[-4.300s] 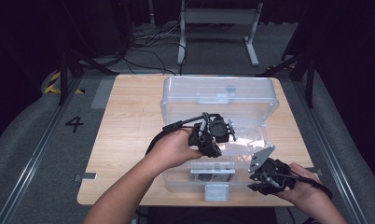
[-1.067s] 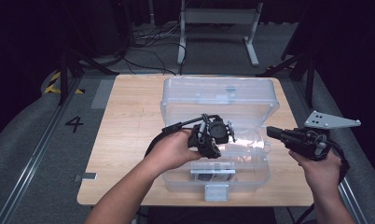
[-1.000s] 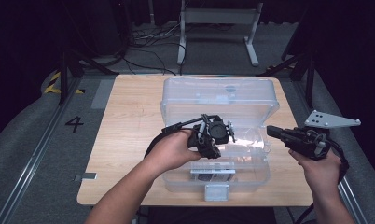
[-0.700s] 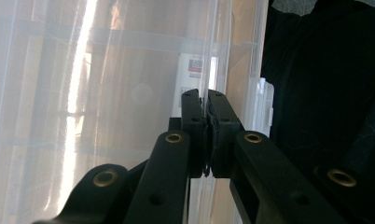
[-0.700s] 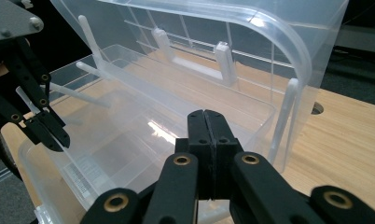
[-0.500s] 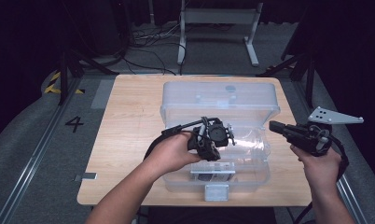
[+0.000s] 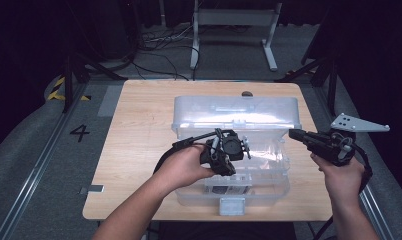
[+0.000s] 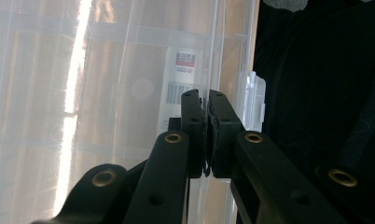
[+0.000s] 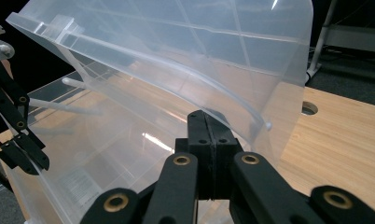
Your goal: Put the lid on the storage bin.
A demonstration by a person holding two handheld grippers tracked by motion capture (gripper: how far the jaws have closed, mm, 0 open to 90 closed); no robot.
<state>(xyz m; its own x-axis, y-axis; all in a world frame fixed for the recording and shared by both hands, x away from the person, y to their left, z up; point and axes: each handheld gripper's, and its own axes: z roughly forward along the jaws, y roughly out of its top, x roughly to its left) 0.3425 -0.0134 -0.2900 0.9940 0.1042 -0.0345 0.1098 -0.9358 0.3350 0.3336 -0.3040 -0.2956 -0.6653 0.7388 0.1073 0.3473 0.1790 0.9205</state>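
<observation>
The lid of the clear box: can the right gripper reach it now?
Probably yes. The right gripper, jaws shut, is at the raised lid of the box, with nothing between them.

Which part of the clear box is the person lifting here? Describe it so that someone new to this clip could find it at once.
On the wooden table stands a clear plastic storage box. Its hinged lid is tilted up at the far side, between the left gripper and the right gripper. Unlike the box's straight walls, it is a ribbed, curved-edged panel raised at an angle.
</observation>
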